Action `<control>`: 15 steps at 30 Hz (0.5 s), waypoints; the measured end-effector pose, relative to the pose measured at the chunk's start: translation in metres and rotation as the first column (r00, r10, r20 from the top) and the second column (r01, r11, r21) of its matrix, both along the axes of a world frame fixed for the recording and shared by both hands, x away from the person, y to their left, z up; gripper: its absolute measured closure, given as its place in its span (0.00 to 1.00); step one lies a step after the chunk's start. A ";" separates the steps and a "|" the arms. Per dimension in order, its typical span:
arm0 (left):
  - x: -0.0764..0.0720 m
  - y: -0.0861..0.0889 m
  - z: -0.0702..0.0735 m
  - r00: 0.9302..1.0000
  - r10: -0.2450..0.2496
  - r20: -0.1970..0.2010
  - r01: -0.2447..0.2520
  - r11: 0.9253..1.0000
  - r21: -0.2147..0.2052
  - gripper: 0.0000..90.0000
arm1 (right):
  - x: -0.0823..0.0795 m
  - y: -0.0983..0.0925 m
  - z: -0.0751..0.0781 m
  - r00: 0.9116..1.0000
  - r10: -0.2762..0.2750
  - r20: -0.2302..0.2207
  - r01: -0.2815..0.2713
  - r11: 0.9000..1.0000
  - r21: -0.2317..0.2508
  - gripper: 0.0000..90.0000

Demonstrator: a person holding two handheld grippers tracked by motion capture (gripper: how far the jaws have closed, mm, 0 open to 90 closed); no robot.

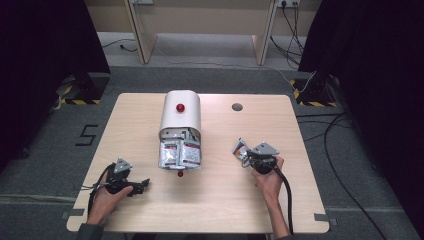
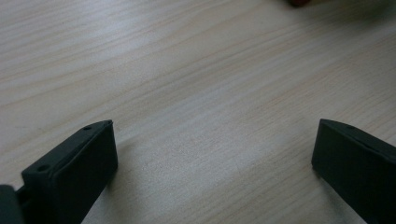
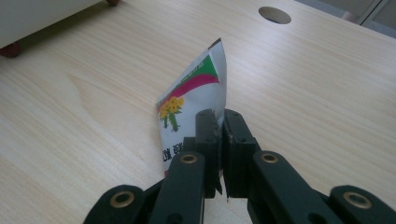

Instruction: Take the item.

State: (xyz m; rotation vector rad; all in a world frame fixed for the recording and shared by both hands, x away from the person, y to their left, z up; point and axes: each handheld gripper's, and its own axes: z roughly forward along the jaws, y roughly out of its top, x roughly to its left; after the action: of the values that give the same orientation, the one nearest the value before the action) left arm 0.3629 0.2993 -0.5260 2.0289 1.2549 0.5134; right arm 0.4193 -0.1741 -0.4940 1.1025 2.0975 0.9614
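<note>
A small white sachet with green and magenta stripes and yellow flowers stands up between the jaws of my right gripper, which is shut on its lower edge. From above, that gripper sits right of centre with the sachet sticking out to its upper left. A white round-topped box with a red knob lies mid-table; its open front holds several similar sachets. My left gripper rests at the near left, jaws pointing right. It stands open over bare wood.
The wooden table has a round cable hole at the back right, also seen from the right gripper. A red knob pokes out under the box's open front. Cables trail across the floor on the right.
</note>
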 end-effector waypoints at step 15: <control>0.000 0.000 0.000 1.000 0.001 0.000 -0.001 1.000 0.002 0.00 | 0.003 -0.003 -0.004 1.000 -0.019 -0.003 0.019 1.000 0.006 0.92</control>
State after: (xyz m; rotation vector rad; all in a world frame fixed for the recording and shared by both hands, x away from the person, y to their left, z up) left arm 0.3629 0.2993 -0.5259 2.0303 1.2560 0.5148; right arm 0.4219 -0.1767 -0.4979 1.1256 2.0846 0.9578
